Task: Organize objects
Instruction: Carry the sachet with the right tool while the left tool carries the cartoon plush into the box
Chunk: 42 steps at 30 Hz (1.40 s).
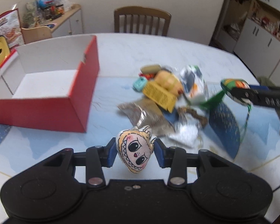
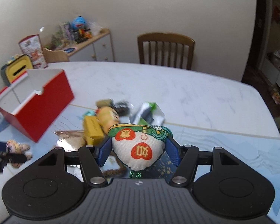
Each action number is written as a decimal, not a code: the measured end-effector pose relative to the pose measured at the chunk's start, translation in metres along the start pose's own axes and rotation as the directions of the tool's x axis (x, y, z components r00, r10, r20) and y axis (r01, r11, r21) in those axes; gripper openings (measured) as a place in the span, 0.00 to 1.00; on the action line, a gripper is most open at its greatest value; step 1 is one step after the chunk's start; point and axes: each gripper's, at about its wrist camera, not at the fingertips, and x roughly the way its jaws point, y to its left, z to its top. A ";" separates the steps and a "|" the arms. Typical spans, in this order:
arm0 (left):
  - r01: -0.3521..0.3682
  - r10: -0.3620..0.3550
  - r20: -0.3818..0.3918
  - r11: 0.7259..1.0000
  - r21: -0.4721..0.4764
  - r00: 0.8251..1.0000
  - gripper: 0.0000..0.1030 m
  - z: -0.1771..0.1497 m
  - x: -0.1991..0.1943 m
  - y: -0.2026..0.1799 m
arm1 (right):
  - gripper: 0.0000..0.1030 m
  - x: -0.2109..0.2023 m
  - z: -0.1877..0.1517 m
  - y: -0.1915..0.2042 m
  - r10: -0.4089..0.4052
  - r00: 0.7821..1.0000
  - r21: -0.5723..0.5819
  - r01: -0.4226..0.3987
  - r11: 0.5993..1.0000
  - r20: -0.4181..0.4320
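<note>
Your left gripper [image 1: 134,154] has its blue fingers [image 1: 110,154] pinching a small plush face charm [image 1: 133,152], held above the worktop [image 1: 158,48] just in front of the pile. Your right gripper [image 2: 138,152] pinches a white fabric pouch [image 2: 139,149] with red hearts and a green top, its green tassel [image 2: 135,174] hanging below the fingers [image 2: 104,152]. Both things are clear of the worktop, and the open red box [image 1: 46,85] sits to the left, its white inside bare as far as the left wrist view shows.

The step in hand looks like carrying both to the box. Take the left gripper over first, since it is nearer; cross the near red wall with the charm above the rim, then lower before you spread the fingers, so the soft charm does not bounce out. Keep the right gripper back until the left is clear, or the two will crowd over the opening. Mind the tassel: lift high enough that it does not drag through the heap of packets [image 1: 164,93] or snag the box edge. Place each to its own side of the floor, leaving room for the rest of the pile
</note>
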 end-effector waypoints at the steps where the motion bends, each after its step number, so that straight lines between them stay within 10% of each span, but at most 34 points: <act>1: 0.000 0.000 0.006 1.000 -0.008 1.000 0.39 0.005 -0.003 0.004 | 0.61 -0.005 0.004 0.003 0.007 1.000 -0.009 -0.007 1.000 0.005; 20: 0.021 -0.020 0.055 1.000 -0.010 0.998 0.40 0.082 -0.031 0.104 | 0.61 -0.028 0.091 0.137 0.132 0.988 -0.173 -0.117 0.978 0.083; 42: -0.035 0.035 0.015 0.999 0.039 0.999 0.40 0.141 0.022 0.238 | 0.61 0.088 0.151 0.309 0.214 0.976 -0.264 -0.200 0.944 0.027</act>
